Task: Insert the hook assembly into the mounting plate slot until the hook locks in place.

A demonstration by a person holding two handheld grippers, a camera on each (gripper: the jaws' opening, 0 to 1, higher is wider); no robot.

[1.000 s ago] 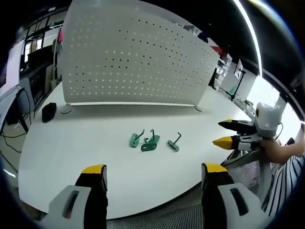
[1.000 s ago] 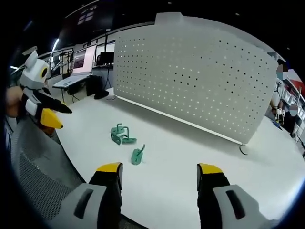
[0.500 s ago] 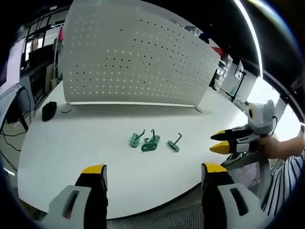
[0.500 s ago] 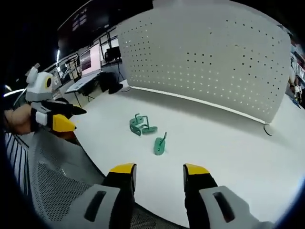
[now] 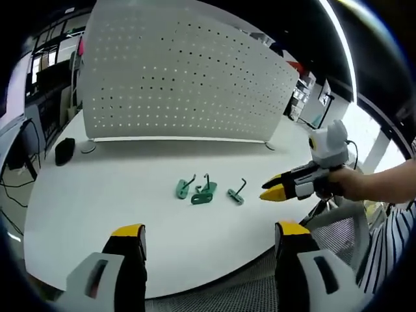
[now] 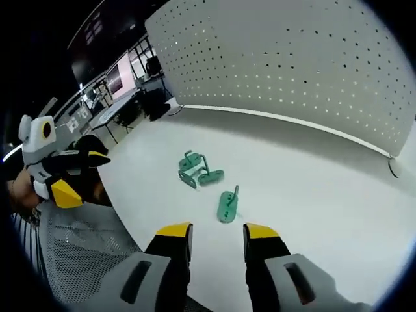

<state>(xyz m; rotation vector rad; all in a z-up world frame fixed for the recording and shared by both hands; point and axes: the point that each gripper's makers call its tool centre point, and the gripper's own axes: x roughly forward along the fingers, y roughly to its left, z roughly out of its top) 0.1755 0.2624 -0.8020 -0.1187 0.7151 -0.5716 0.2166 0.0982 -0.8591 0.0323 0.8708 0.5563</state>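
Three green hook pieces lie on the white table (image 5: pixel 97 195): one (image 5: pixel 185 189) at the left, one (image 5: pixel 205 194) in the middle, one (image 5: pixel 237 194) at the right. The white perforated mounting plate (image 5: pixel 182 78) stands upright behind them. My left gripper (image 5: pixel 210 231) hangs open and empty at the table's near edge. My right gripper (image 5: pixel 273 188) reaches in from the right, its tips just right of the right hook. In the right gripper view my right gripper (image 6: pixel 218 231) is narrowly open and empty just short of the nearest hook (image 6: pixel 227 205). The other two hooks (image 6: pixel 198 174) lie beyond.
A small black object (image 5: pixel 64 151) sits by the plate's left foot. A mesh chair back (image 5: pixel 221 296) lies below the table edge. A person's hand (image 5: pixel 364 185) holds the right gripper. The left gripper (image 6: pixel 81 175) shows at the left, off the table. Desks and monitors (image 6: pixel 123 97) stand behind.
My right gripper has moved in over the table toward the right hook, and its jaws have narrowed. The left gripper has stayed put and open. The hooks have not moved.
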